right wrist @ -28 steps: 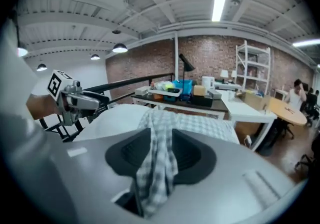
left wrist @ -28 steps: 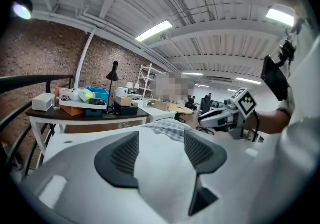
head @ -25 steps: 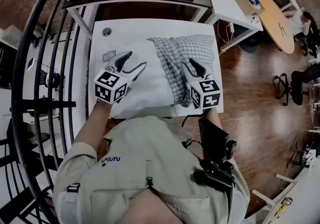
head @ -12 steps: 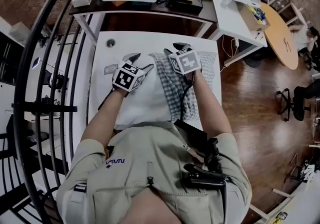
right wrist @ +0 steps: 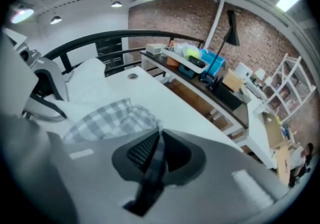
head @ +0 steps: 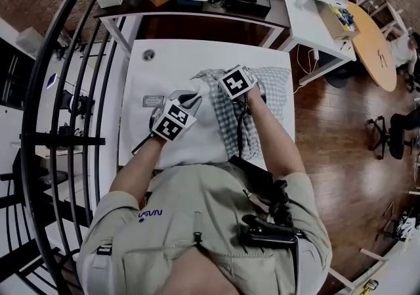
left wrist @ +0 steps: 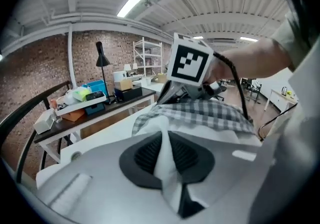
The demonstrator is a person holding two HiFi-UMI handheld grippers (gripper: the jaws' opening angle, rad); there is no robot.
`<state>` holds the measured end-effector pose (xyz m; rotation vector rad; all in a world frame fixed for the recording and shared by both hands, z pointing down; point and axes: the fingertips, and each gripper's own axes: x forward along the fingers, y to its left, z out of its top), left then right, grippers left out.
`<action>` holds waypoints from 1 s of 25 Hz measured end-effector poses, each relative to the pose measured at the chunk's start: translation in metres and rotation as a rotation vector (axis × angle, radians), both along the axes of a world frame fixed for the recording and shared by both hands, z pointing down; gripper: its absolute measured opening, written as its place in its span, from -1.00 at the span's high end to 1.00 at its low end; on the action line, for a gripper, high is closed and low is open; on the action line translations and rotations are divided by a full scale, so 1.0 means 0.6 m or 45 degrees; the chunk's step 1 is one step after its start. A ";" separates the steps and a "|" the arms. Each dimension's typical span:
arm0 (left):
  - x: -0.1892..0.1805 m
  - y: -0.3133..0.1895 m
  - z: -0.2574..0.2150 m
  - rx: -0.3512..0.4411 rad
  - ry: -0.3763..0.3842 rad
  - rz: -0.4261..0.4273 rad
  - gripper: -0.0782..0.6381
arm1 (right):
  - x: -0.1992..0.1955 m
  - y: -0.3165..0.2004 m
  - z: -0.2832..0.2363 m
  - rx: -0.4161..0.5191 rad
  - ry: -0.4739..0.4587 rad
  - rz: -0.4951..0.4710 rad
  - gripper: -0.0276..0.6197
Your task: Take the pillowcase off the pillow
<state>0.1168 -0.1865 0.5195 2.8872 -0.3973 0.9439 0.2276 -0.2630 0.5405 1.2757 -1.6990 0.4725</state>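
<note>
The white pillow [head: 200,136] lies on the white table [head: 138,90] close in front of the person, with the grey-checked pillowcase [head: 231,119] bunched over the part of it toward the person's right. The left gripper [left wrist: 164,154] has just been closing, and its jaws now pinch a fold of the pillow's white fabric. The right gripper [right wrist: 154,157], near it, has likewise just been closing, and its jaws are clamped on a fold of the checked pillowcase.

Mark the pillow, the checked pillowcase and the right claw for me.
pillow [head: 205,136]: head view, bare white middle.
pillowcase [head: 275,80]: head view, checked far corner.
right claw [right wrist: 159,135]: right gripper view, between fingertips; jaws have just been closing, pillowcase between them.
</note>
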 end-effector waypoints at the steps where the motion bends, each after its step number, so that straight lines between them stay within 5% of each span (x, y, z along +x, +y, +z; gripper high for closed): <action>1: -0.010 0.004 -0.025 0.010 0.043 -0.008 0.69 | 0.011 -0.006 -0.019 0.059 0.028 0.016 0.84; 7: -0.082 0.022 -0.160 -0.028 0.355 -0.071 0.71 | 0.104 0.006 -0.097 0.264 0.188 0.150 0.85; 11: -0.130 0.008 -0.181 -0.084 0.456 -0.150 0.72 | 0.165 0.025 -0.134 0.361 0.281 0.227 0.85; 17: -0.145 -0.040 -0.134 -0.040 0.407 -0.207 0.73 | 0.235 0.049 -0.108 0.361 0.268 0.393 0.85; 25: -0.058 -0.132 -0.041 0.112 0.205 -0.198 0.55 | 0.191 0.066 -0.091 0.503 0.059 0.460 0.75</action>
